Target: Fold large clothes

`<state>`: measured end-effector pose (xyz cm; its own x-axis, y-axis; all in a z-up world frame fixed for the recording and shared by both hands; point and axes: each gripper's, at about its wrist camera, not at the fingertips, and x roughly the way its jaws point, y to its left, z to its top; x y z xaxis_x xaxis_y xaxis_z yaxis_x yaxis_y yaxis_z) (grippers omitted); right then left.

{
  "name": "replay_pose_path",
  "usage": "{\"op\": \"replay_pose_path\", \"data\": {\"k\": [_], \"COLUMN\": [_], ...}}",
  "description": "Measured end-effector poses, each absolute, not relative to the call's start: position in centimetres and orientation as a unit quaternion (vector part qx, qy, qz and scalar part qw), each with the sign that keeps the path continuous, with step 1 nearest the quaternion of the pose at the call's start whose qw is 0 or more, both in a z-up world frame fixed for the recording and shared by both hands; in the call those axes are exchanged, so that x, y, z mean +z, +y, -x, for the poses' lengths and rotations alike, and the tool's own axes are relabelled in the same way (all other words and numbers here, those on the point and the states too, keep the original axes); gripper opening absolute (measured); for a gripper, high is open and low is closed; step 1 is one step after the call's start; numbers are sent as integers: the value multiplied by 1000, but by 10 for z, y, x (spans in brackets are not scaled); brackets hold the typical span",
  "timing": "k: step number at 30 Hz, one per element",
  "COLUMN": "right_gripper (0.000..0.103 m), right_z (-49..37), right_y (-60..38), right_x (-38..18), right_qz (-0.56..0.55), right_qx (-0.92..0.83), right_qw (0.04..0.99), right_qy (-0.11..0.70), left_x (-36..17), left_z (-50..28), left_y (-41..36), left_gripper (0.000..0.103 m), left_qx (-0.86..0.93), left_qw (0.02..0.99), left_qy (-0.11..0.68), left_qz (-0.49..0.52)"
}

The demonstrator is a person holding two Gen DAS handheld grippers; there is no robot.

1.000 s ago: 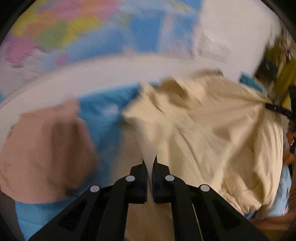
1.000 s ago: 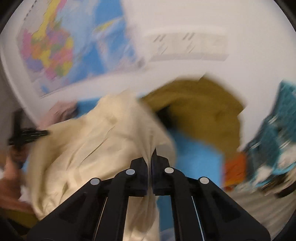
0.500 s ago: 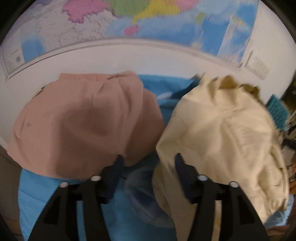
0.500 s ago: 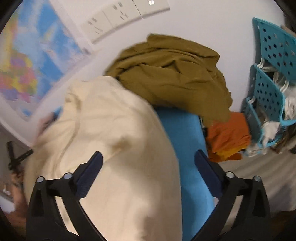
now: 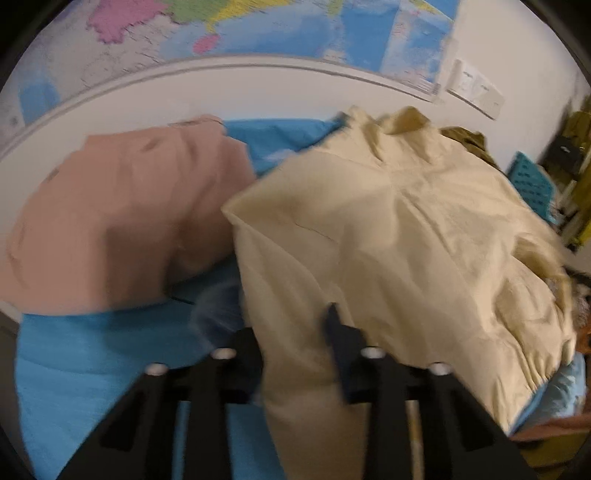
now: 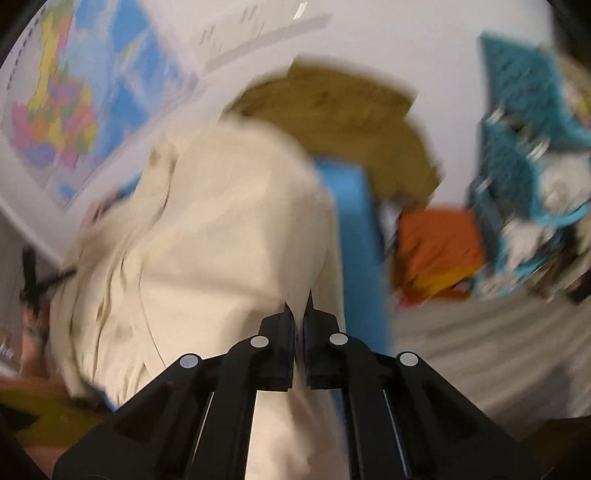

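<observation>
A shirt (image 5: pixel 399 251) is spread on a table (image 5: pixel 92 354), with a folded garment (image 5: pixel 110 221) to its left and a map (image 5: pixel 258 33) on the wall behind.

— From where does the left wrist view look?
— From just behind the left gripper (image 5: pixel 295 332), tilted down and close over the cream garment (image 5: pixel 406 240), facing the wall map (image 5: pixel 295 29); a pink garment (image 5: pixel 110 214) fills its left side.
— And the right wrist view?
— From behind the right gripper (image 6: pixel 299 306), also close and tilted down, with the olive garment (image 6: pixel 351 122) and teal baskets (image 6: pixel 524 110) ahead and to its right.
— What do the two views share?
— The cream garment (image 6: pixel 221 221), the blue cover (image 5: pixel 92 350), the map (image 6: pixel 74 92) and the olive garment.
</observation>
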<state>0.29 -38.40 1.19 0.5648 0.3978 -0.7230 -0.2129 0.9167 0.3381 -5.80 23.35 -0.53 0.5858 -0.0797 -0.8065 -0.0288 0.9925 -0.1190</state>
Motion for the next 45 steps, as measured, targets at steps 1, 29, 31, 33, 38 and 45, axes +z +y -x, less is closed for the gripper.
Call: {"op": "replay_pose_path", "data": {"k": [1,29,31,33,38,45], "right_gripper": [5,85,83,77,3,3], "right_z": [-6,55,48,44,37,26], "right_y": [-394,-405,-417,-422,-426,-378], "right_x": [21,-73,-75,-76,-86,38], "right_qz": [-111,-503,-533,-541,-549,-325], "right_qx": [151,167,125,97,49,95], "right_qw": [888,779,777,779,774,906], "right_qy": [421,335,311,300,312,253], "left_x": [-2,14,12,8,0,4], "left_z": [58,53,54,53,50,47], "left_y": [240,234,235,238,248,252], "left_gripper": [19,51,52,52,52,52], "left_qx": [2,18,14,12,11,-7], "left_qw": [891,901,900,898,893,897], "left_qy": [449,428,428,432,437,426], "left_qz": [68,77,81,88,110,117]}}
